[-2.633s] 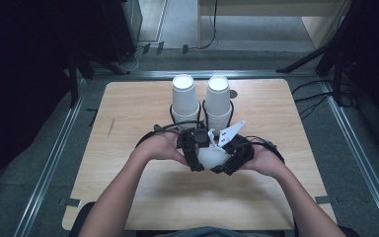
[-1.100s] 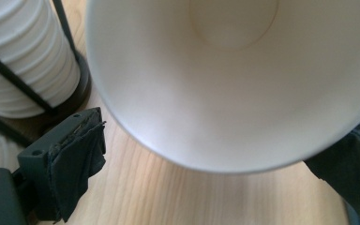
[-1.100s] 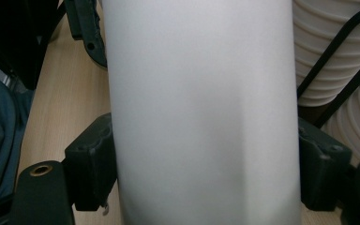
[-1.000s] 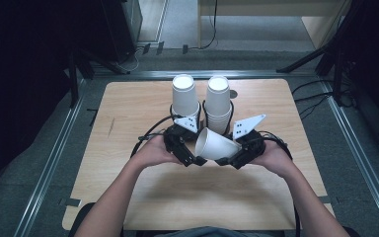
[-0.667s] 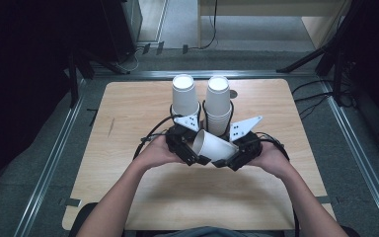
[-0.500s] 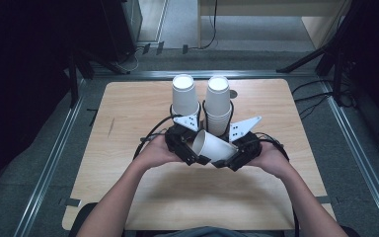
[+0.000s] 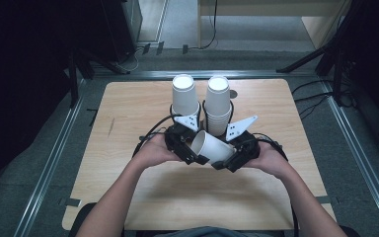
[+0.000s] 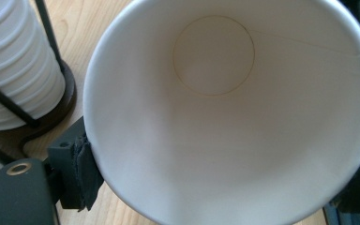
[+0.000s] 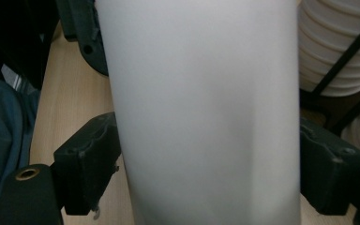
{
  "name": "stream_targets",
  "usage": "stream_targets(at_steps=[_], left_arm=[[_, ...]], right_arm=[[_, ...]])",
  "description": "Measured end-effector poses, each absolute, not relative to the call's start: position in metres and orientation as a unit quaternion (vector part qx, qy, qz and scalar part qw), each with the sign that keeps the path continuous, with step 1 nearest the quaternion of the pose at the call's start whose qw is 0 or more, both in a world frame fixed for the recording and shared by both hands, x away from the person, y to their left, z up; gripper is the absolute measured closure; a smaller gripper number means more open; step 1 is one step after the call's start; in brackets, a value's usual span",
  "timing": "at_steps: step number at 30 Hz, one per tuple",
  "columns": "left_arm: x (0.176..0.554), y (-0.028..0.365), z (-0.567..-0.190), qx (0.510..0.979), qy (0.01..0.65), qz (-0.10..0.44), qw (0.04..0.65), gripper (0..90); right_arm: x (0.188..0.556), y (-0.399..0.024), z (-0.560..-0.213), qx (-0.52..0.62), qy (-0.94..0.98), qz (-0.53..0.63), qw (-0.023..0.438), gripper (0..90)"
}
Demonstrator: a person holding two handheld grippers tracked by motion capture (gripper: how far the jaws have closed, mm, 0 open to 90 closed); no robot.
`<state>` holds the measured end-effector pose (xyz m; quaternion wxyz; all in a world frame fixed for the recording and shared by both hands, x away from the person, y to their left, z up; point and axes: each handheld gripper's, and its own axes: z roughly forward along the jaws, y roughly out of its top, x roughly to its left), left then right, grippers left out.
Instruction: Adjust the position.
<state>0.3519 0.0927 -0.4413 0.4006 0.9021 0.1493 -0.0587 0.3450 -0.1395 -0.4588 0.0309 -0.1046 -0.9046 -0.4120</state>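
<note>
Holding one white paper cup [image 7: 215,147] sideways between both tools — right gripper [image 7: 234,157] clamping its wall, left gripper [image 7: 190,147] pinching its rim — just near of two cup stacks [image 7: 217,103] mid-table [image 7: 128,108].

High view overhead; gripper views seemingly touch cup [image 7: 213,147].

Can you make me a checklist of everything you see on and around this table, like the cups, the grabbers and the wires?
Surface: light wooden table, bare where visible.
Job's things: single white paper cup on its side, mouth toward the left gripper; two stacks of white paper cups in black wire holders.
Clutter: nothing seen.
Grippers: left gripper jaws on the cup's rim; right gripper jaws clamp its body.
Cables: black cable loops from the left gripper.
Surroundings: grey floor, metal rails, dark stands.
</note>
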Motion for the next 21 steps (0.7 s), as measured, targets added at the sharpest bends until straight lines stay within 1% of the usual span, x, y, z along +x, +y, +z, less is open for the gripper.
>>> stream_targets(at_steps=[4,11,15,18,21], left_arm=[[0.354,0.099,-0.437,0.898,0.16,-0.064,0.404,11.4],[0.355,0.106,-0.431,0.904,0.164,-0.059,0.39,11.3],[0.354,0.108,-0.426,0.911,0.157,-0.053,0.378,11.3],[0.354,0.107,-0.423,0.923,0.152,-0.038,0.351,11.3],[0.355,0.105,-0.422,0.928,0.149,-0.039,0.34,11.3]], right_arm=[[0.347,-0.142,-0.458,-0.108,-0.908,-0.404,0.032,16.0],[0.347,-0.146,-0.458,-0.112,-0.911,-0.395,0.027,15.4],[0.347,-0.147,-0.458,-0.113,-0.913,-0.392,0.025,15.3],[0.346,-0.149,-0.457,-0.113,-0.911,-0.396,0.022,15.2],[0.346,-0.149,-0.457,-0.115,-0.911,-0.395,0.019,15.2]])
